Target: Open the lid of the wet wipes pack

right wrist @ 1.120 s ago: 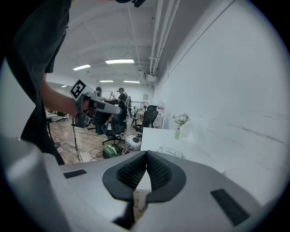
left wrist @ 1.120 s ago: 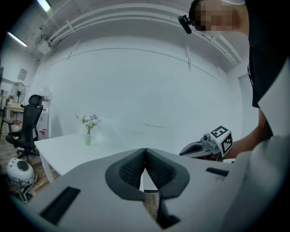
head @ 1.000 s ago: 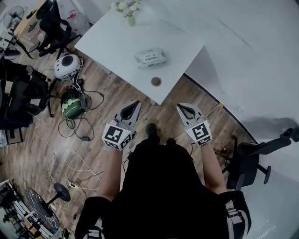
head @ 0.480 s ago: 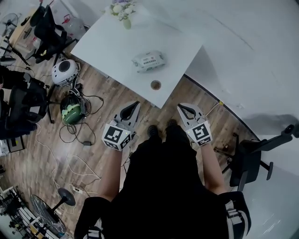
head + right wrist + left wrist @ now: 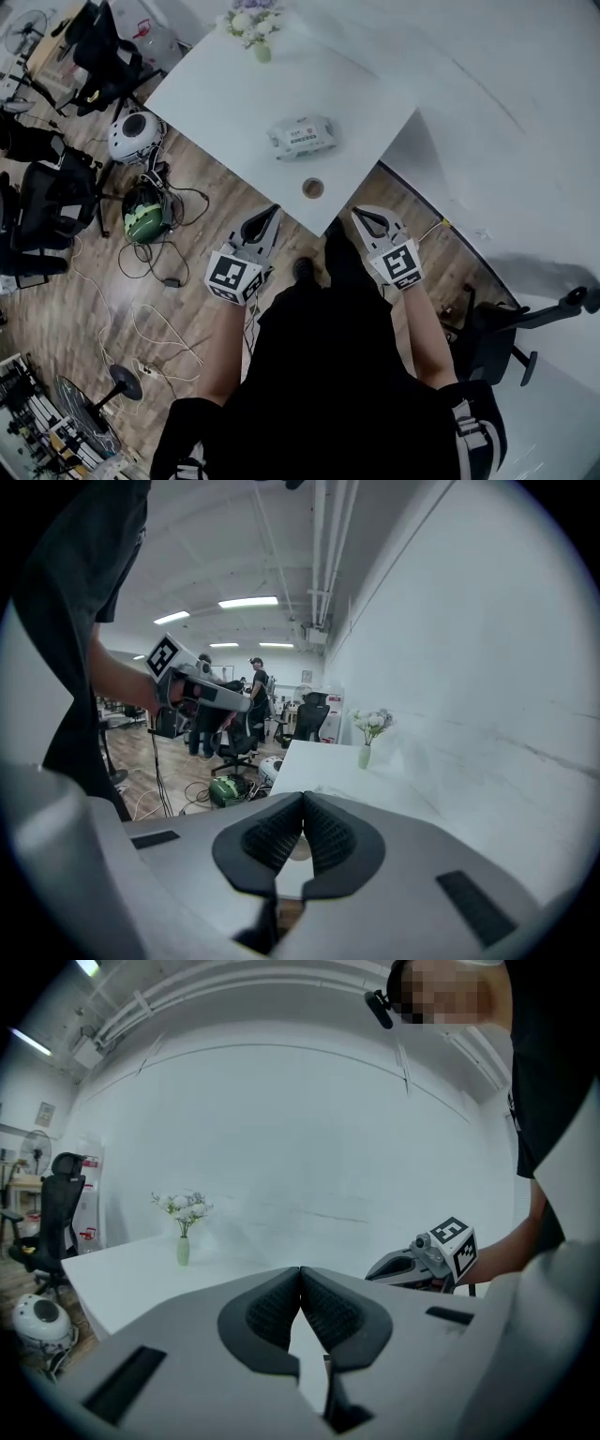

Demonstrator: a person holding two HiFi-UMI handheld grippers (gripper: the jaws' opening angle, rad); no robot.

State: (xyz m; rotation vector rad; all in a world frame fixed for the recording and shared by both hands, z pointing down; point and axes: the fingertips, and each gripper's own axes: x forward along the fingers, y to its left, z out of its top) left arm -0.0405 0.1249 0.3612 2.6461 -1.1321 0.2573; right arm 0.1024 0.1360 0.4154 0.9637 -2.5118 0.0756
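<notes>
– Nearer now: the white, soft-plastic wet wipes pack with its printed top has slid down the head view towards both claws. The near edge of the white rectangular table has come almost up to their tips.
– And the pack lies flat in the near half of that table, top face up as far as I can judge, with no claw close to it.
– How will it handle?
– Light and squashy, I'd say, with a slick film skin. Squeeze it hard and it buckles. The flip lid on top should be the one stiff part, so pin one end of the pack and catch the lid's free lip with the other claw. Which edge carries that lip is too small to tell.
– Neighbours?
– One small round brown disc is set in the table between the pack and the near corner. A pale green vase of white flowers stands at the far end, well apart.
– And the claws?
– The left claw is clenched on nothing, and its own view shows the ribbed pads pressed together. The right claw is the same, pads together and empty. Both must spread before any grab.
– Pose?
– Forearms reach out side by side ahead of the body, over the brown wooden floor. Both claws point forward and a little down at the table's near corner.
</notes>
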